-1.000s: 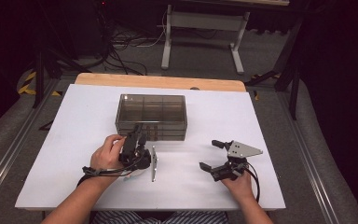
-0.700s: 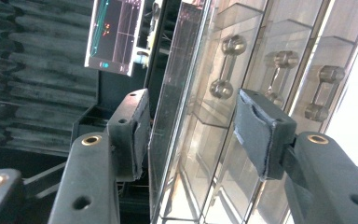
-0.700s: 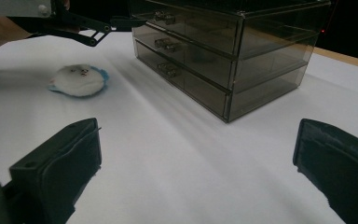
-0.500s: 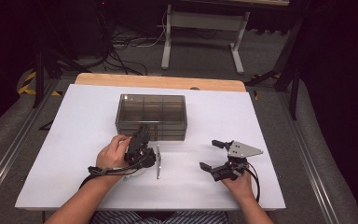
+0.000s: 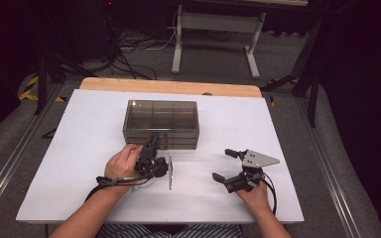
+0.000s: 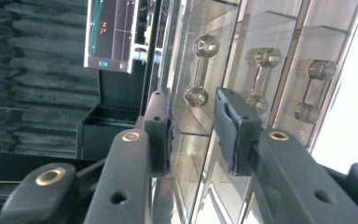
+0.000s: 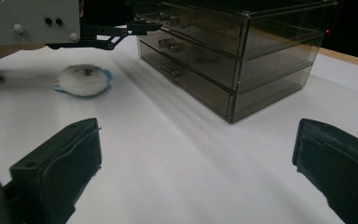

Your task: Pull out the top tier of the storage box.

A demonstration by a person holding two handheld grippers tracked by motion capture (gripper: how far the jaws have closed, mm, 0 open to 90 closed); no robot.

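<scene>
The left gripper (image 6: 193, 126) has just been narrowing its jaws around a drawer handle (image 6: 200, 70) of the smoky drawer box (image 5: 161, 124), not yet pinching it. The right gripper (image 5: 230, 166), jaws wide and empty, rests on the white table (image 5: 69, 148) right of the box; dark cabled floor lies beyond.

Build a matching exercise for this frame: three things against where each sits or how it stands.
Things:
1. left gripper
2. right gripper
3. drawer cabinet

Places or states:
A. fingers wide apart over the bare white table
B. smoky clear plastic, at the middle of the table
C. lined up on a drawer handle at the cabinet's front

Pairs: 1-C, 2-A, 3-B.

The left gripper's fingers have just been closing. The handle sits at their tips, not yet pinched.
</scene>
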